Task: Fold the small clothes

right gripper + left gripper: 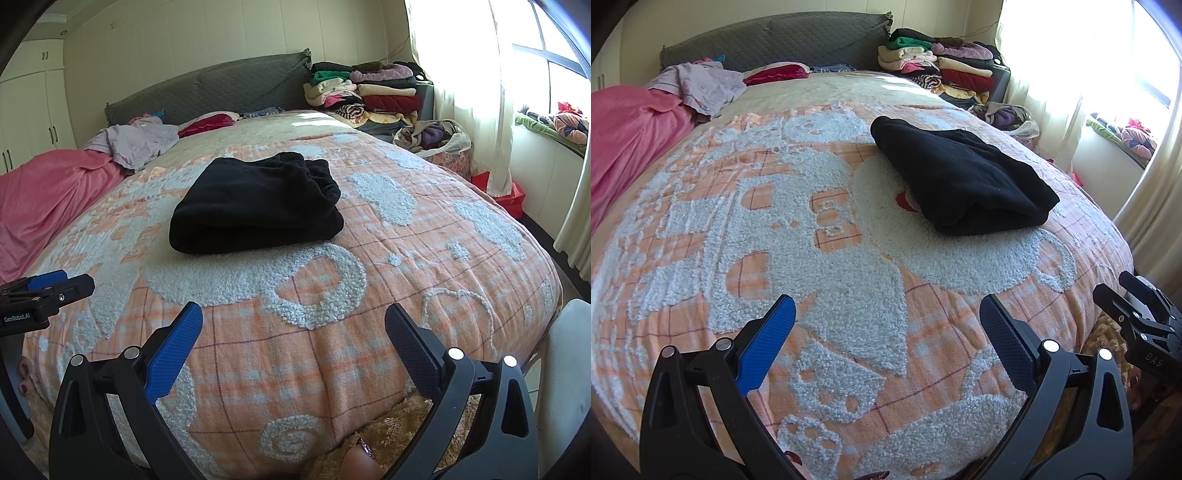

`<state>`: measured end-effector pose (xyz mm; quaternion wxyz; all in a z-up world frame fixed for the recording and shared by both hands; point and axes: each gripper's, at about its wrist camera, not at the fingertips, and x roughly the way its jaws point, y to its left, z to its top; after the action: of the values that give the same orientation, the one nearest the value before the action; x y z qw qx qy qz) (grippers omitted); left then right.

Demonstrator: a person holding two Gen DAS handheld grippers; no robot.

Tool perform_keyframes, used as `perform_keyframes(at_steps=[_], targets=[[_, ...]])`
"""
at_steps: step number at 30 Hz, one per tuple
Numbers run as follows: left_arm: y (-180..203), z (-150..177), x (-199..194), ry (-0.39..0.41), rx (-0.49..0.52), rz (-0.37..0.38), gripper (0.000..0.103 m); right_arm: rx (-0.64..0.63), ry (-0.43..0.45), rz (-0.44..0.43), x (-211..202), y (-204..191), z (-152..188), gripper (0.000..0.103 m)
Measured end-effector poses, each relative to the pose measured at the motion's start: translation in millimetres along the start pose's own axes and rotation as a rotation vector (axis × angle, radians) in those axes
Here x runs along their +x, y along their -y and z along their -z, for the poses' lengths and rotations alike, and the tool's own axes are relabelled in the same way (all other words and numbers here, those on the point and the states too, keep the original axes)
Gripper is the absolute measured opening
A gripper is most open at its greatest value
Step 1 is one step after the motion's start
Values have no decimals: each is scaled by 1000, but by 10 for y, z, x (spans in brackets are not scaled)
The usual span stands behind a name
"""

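Both tongs sit empty with fingers spread wide, left gripper [886, 325] and right gripper [293, 332], hovering over the near edge of the bedspread [369, 295]. We read the black garment [258, 206] as already folded into a compact bundle, so little seems left beyond moving it or fetching another piece. It lies mid-bed, well ahead of both tongs, untouched, right of the left one's centreline.
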<state>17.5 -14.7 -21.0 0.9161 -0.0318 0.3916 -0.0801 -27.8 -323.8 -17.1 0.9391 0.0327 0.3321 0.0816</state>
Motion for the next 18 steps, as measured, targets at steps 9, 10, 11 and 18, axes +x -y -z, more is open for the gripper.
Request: perform_keyframes(at_steps=[9,10,11,18], targets=[[11,1,-13,3,4,-7,93,9,1,2,8,17,4,98],[11,2,-19,4,5,-9,94,10,1,2,6,19,5,98],[10,2,-21,4,7,-13,94,10,2,2,5,19,5,98],[17,7,-34,1,17,-24,94,22,11,10,-23,62,-12,98]])
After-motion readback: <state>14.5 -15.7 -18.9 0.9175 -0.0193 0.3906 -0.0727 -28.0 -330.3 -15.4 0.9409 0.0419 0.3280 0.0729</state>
